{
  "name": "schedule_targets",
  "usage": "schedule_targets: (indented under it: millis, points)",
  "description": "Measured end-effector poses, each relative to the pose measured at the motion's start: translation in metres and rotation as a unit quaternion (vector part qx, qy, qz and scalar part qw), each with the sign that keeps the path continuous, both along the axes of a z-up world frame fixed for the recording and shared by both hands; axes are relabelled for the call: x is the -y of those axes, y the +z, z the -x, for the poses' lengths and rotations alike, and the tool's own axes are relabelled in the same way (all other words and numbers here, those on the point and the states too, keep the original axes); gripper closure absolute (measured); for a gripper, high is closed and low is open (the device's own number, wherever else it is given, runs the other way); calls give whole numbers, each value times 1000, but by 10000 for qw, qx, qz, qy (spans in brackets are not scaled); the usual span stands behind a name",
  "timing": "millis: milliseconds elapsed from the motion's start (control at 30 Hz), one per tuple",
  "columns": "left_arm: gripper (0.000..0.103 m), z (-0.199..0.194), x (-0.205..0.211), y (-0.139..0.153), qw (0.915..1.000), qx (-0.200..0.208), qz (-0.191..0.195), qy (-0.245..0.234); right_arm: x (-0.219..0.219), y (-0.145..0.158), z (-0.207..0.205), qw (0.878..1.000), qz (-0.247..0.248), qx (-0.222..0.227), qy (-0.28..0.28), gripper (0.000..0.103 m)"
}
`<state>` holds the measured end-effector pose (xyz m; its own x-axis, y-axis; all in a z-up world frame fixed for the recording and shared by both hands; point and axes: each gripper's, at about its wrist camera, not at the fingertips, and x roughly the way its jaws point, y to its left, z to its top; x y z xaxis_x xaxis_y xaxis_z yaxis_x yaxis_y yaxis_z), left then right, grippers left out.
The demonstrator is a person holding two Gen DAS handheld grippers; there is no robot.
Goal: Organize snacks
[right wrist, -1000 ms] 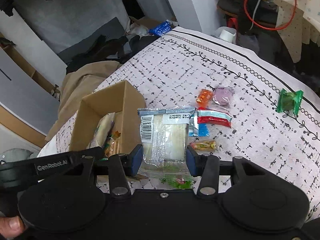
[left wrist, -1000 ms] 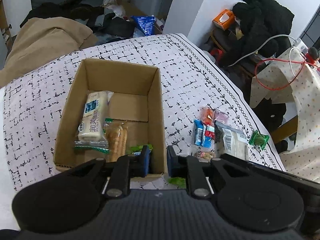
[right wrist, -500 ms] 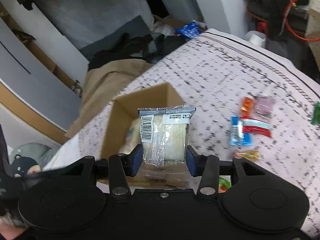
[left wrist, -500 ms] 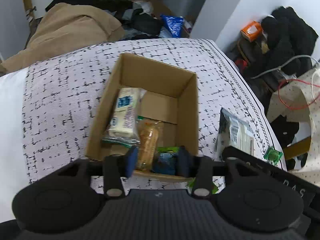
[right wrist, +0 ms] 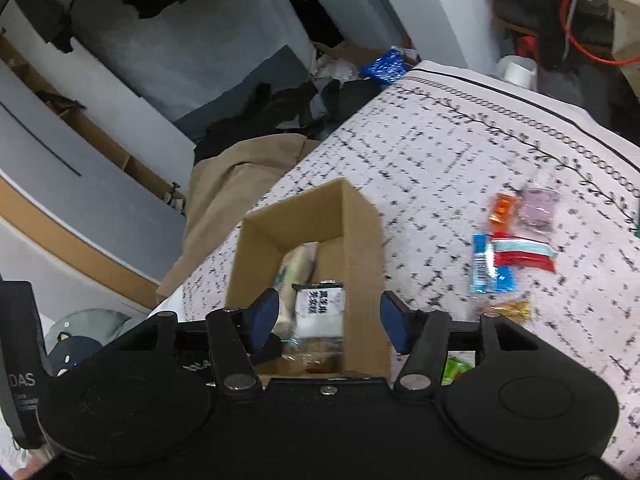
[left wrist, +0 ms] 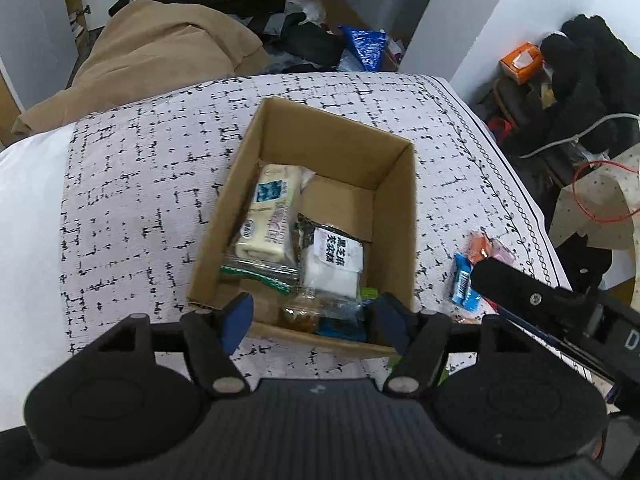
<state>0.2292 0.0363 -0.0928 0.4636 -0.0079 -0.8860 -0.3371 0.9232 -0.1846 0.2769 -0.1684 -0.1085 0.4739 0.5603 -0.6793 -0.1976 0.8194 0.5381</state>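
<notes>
- Since the earlier frames, the clear-wrapped white cake packet (left wrist: 334,264) has left the right gripper (right wrist: 329,320) and now lies inside the cardboard box (left wrist: 394,216); the left gripper (left wrist: 310,318), pressed together a second ago, has let go as well.
- From the left: a tan blanket (left wrist: 168,52) is heaped at 11 o'clock, off the patterned bed cover (left wrist: 136,168).
- The box stands mid-frame, open at the top. Inside, a cream biscuit pack (left wrist: 269,216) lies along the 9 o'clock wall, and the white cake packet rests just beside it toward 3 o'clock, label up.
- At the box's 6 o'clock end, a brown pastry (left wrist: 298,314) and a green-blue wrapper (left wrist: 344,322) sit low against the near wall.
- The left gripper's fingers (left wrist: 236,316) stand apart and are widening, over the near wall, pressing on nothing.
- The right gripper's fingers (right wrist: 264,314) are also spreading, with the cake packet below them, not clamped.
- At 3 o'clock, loose on the cover: blue packets (right wrist: 490,270), a red-and-white packet (right wrist: 524,254), an orange sweet (right wrist: 502,208) and a pink one (right wrist: 538,208).
</notes>
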Motion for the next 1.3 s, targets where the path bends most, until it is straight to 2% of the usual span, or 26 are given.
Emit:
schedule_targets:
  millis: [100,567,1100,1300]
  points:
    - [30,-1,9,0,10000,25,-5,-79,14,-4,1,9999,27,-59,-113,47]
    - [29,-4,55,-14,9994,-63,212,-263,69,-26,2,9983,243,-307,-422,47]
    - [29,4,88,-48,9976,-122,551,391,100,-57,2,9966,663,-420,-241,47]
    - [30,6,102,-66,9959,11,628,650,105,-71,-2,9968,724,-317,-77,47]
